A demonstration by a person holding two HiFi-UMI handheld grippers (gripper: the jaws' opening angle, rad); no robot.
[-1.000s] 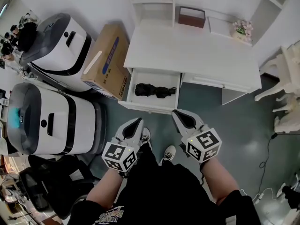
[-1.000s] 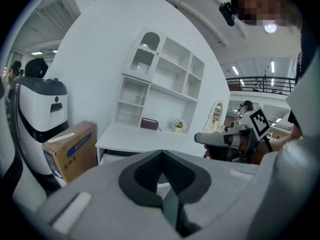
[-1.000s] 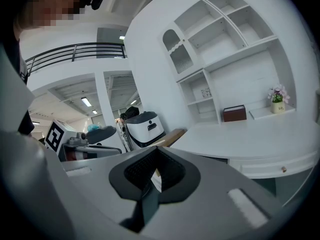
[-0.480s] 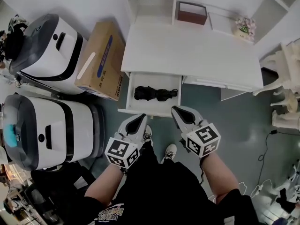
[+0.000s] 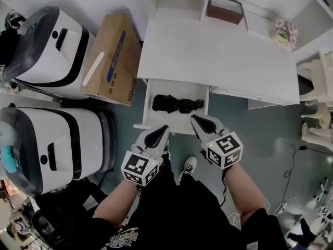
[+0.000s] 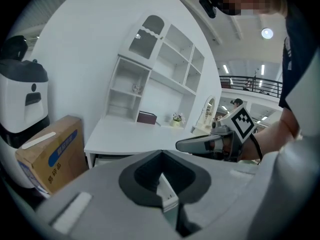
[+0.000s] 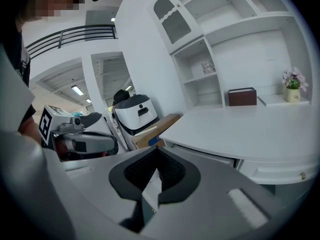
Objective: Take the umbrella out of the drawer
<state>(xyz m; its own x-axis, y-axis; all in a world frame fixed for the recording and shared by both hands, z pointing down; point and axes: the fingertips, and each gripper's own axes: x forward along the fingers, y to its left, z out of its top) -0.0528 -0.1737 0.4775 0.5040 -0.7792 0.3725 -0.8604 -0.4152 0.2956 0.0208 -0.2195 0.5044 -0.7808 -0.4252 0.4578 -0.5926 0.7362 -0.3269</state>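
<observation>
Umbrella still in the open drawer, both claws closed and nearer its front

The white desk (image 5: 218, 51) fills the 12 to 2 o'clock part of the head view, and it sits a little further right in frame than half a second ago. Two white and grey machines stand on the floor, one at 10 o'clock (image 5: 52, 40) and one at 8 o'clock (image 5: 52, 139). A cardboard box (image 5: 112, 61) leans between the upper machine and the desk's left edge. The drawer (image 5: 146, 108) stands pulled out from under the desk, as before.

The left gripper (image 5: 164, 127) and right gripper (image 5: 194, 118) point toward 12 o'clock, side by side at the drawer's front. A second ago the left one's tip lay clearly short of the front rim, and now it reaches it. In the left gripper view the left gripper's (image 6: 161, 153) jaws are pressed together with nothing between them. The right gripper view shows the right gripper's (image 7: 157, 149) jaws together and empty too.

The black folded umbrella (image 5: 177, 104) lies crosswise inside the drawer, unmoved, just beyond both tips at their 12 o'clock. A brown box (image 5: 225, 8) sits on the shelf at 12 o'clock, and a small flower pot (image 5: 287, 31) at 1 o'clock
</observation>
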